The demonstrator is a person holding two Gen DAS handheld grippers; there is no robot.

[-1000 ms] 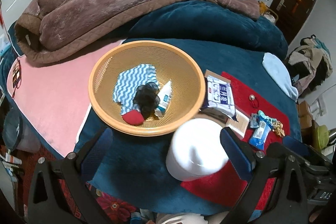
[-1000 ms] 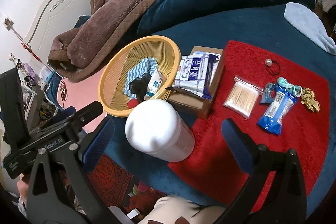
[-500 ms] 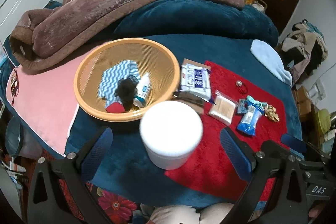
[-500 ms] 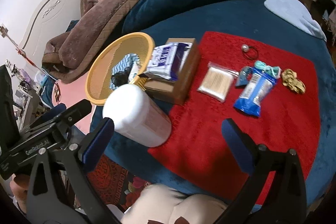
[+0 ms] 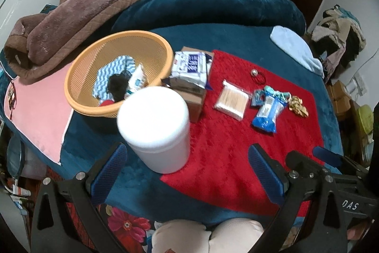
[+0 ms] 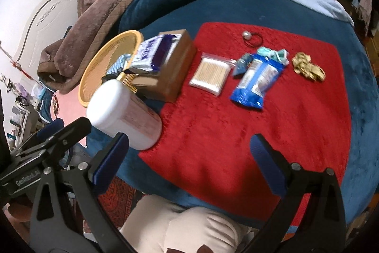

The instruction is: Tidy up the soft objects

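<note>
While both grippers hang near the front edge w/ nothing between the fingers, the job looks only partly done. Left gripper (image 5: pixel 187 172) is spread wide, empty, hovering just this side of the white tub (image 5: pixel 155 127); right gripper (image 6: pixel 189 158) is also spread wide & empty, over the near part of the red mat (image 6: pixel 272 125).

Done so far, judging by how things lie: orange basket (image 5: pixel 78 106) at far left already holds a blue-white wavy cloth (image 5: pixel 106 72), a black puff (image 5: pixel 116 87), a small tube (image 5: pixel 137 80) & something red (image 5: pixel 107 103).

Left, I'd say: tissue pack (image 5: pixel 190 65) sitting on a brown box (image 5: pixel 191 98) just right of the basket; cotton swab bag (image 6: pixel 210 72), blue wipes pack (image 6: pixel 258 80), teal scrunchie (image 6: pixel 270 52), gold scrunchie (image 6: pixel 308 68) & pearl hair tie (image 6: pixel 252 36) spread across the far half of the mat, well apart from the basket. Roughly a third in, prob. less.
</note>
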